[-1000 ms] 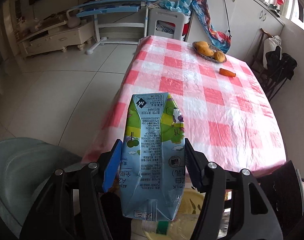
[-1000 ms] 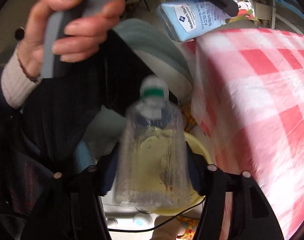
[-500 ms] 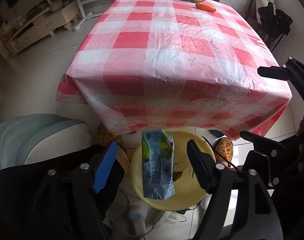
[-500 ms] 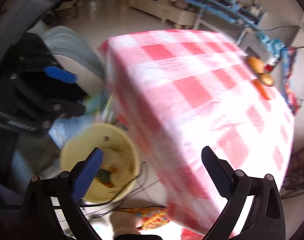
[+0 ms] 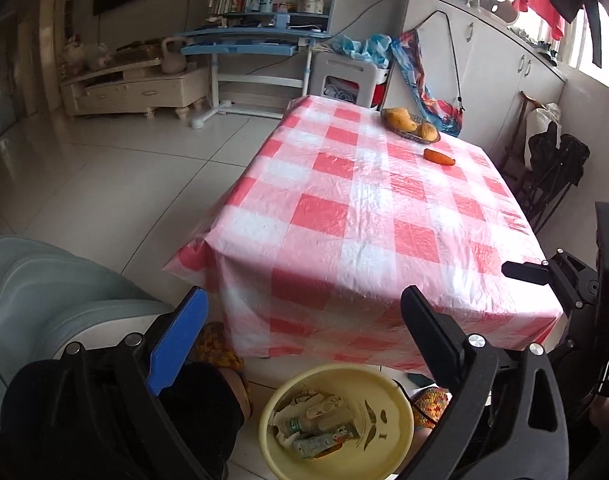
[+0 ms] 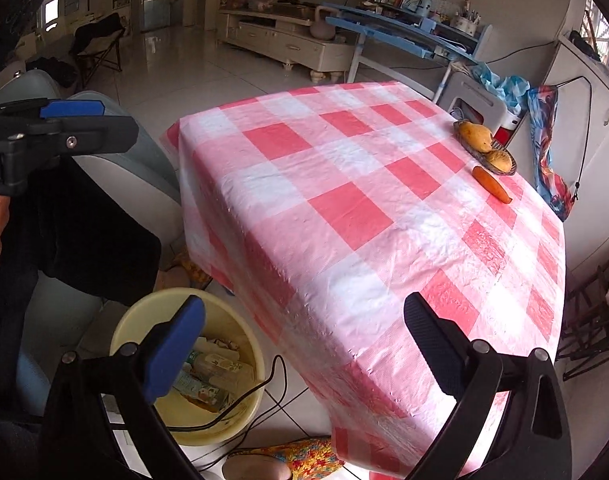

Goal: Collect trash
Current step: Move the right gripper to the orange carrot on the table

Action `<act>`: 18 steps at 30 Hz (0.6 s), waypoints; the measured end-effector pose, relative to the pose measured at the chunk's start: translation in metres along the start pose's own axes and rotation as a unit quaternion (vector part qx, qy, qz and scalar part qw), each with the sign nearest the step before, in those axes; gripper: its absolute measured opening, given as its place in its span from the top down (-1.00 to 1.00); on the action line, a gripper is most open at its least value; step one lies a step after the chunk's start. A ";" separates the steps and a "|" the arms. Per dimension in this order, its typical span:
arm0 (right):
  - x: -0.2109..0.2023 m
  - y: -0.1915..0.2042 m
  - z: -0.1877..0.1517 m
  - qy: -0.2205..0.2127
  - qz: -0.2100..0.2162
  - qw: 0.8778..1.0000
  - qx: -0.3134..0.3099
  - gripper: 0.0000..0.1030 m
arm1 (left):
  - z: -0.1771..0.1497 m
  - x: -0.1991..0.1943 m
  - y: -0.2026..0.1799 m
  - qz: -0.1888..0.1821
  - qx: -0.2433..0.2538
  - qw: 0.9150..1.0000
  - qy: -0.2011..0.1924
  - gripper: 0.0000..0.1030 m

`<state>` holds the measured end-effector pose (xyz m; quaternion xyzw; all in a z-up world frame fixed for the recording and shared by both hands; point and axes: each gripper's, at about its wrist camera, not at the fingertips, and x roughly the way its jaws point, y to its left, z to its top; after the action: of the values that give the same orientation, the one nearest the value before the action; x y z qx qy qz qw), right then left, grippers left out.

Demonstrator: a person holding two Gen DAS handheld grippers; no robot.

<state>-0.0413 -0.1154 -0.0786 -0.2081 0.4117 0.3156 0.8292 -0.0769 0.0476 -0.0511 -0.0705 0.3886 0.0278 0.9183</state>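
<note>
A yellow bin (image 5: 388, 412) stands on the floor at the near end of the table; it also shows in the right wrist view (image 6: 144, 312). Inside lie a clear plastic bottle (image 5: 320, 418) and a milk carton (image 5: 324, 440), also seen in the right wrist view as a bottle (image 6: 220, 364) and a carton (image 6: 200, 390). My left gripper (image 5: 300, 340) is open and empty above the bin. My right gripper (image 6: 304, 340) is open and empty, over the table corner beside the bin.
The table with a red-and-white checked cloth (image 5: 364, 220) carries a dish of fruit (image 5: 410, 124) and a carrot (image 5: 438, 157) at its far end. A grey chair (image 5: 36, 292) stands left of the bin. A black cable (image 6: 264, 388) runs across the floor and the bin's rim.
Both grippers opened: the left one dropped the milk carton and the right one dropped the plastic bottle into the yellow bin. Both grippers then rose and tilted up toward the table.
</note>
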 end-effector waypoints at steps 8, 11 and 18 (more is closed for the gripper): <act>-0.004 -0.006 0.009 -0.017 -0.016 1.000 0.001 -0.85 | 0.060 0.002 -0.026 0.001 0.034 0.999 -0.038 -0.86; -0.005 -0.020 0.015 -0.021 -0.015 1.000 0.012 -0.85 | 0.086 0.017 -0.035 -0.001 0.036 0.998 -0.048 -0.86; 0.010 -0.082 0.037 -0.023 -0.034 0.998 0.050 -0.85 | 0.124 0.069 -0.048 -0.004 0.022 0.999 -0.038 -0.86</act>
<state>0.0404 -0.1483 -0.0588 -0.1733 0.4008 0.2714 0.8577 0.0646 0.0182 -0.0103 -0.0506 0.3540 0.0181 0.9337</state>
